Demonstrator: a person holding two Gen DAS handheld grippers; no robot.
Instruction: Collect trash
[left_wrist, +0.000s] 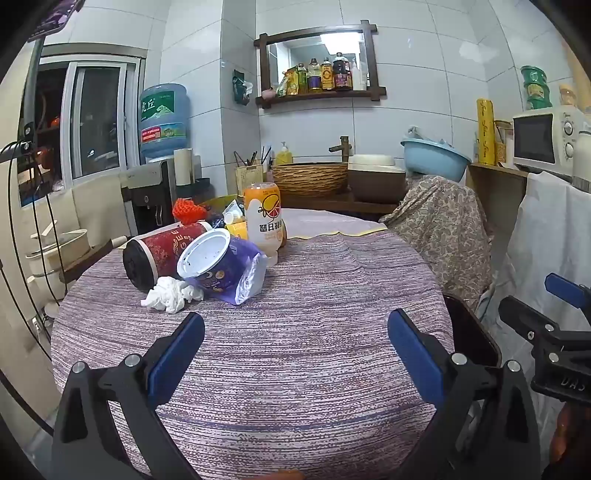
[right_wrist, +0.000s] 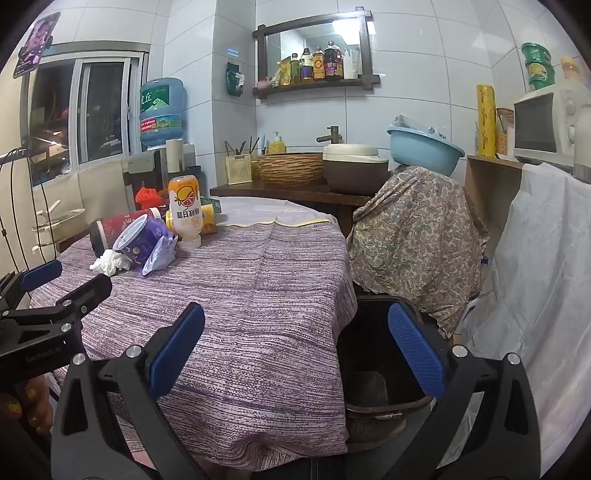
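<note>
Trash lies in a pile at the far left of the round table (left_wrist: 295, 332): a crumpled white tissue (left_wrist: 171, 295), a tipped purple cup (left_wrist: 212, 264) with a purple wrapper (left_wrist: 249, 280), a red can on its side (left_wrist: 162, 253) and an upturned orange bottle (left_wrist: 263, 218). The same pile shows in the right wrist view: tissue (right_wrist: 110, 263), purple cup (right_wrist: 138, 240), orange bottle (right_wrist: 186, 208). My left gripper (left_wrist: 295, 343) hovers open over the cloth, short of the pile. My right gripper (right_wrist: 295, 343) hangs open over the table's right edge, nothing between its fingers. A black bin (right_wrist: 373, 369) stands below the right edge.
A chair draped in paisley cloth (right_wrist: 413, 236) stands right of the table, with a blue basin (right_wrist: 424, 147) above it. A sink counter (right_wrist: 295, 192) runs behind. A water cooler (left_wrist: 162, 122) and microwave (left_wrist: 543, 138) flank the room. White sheeting (right_wrist: 535, 277) hangs at right.
</note>
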